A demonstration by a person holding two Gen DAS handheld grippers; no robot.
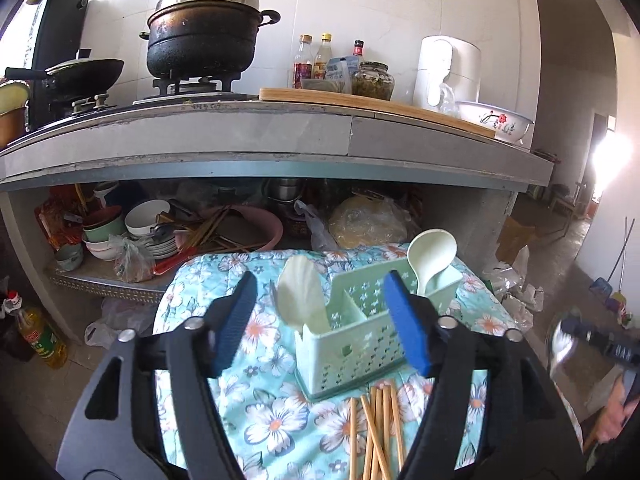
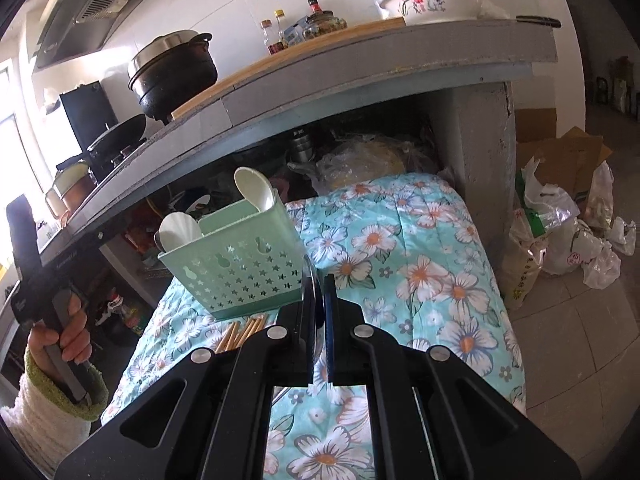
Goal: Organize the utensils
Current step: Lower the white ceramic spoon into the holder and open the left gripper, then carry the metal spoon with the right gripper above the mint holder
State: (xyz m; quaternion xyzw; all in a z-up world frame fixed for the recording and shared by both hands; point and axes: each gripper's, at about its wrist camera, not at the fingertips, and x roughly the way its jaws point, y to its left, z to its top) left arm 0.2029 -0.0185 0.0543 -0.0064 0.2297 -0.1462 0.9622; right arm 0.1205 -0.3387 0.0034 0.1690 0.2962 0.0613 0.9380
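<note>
- Left claw (image 1: pixel 322 320) wide open, nothing inside.
- Right claw (image 2: pixel 319 300) shut tight on a shiny metal spoon (image 2: pixel 310 320).
- Green basket (image 1: pixel 360 340) mid-frame on flowery cloth (image 1: pixel 272 420), two white scoops (image 1: pixel 300 300) inside.
- Chopsticks (image 1: pixel 376 432) lying below basket.

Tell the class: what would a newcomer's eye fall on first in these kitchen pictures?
Probably the mint-green perforated plastic utensil caddy on the floral turquoise cloth, with two pale plastic spoons standing in it and wooden chopsticks lying in front. Behind, a blackened lidded pot sits on the stove. The right gripper is shut on a shiny metal utensil.
</note>
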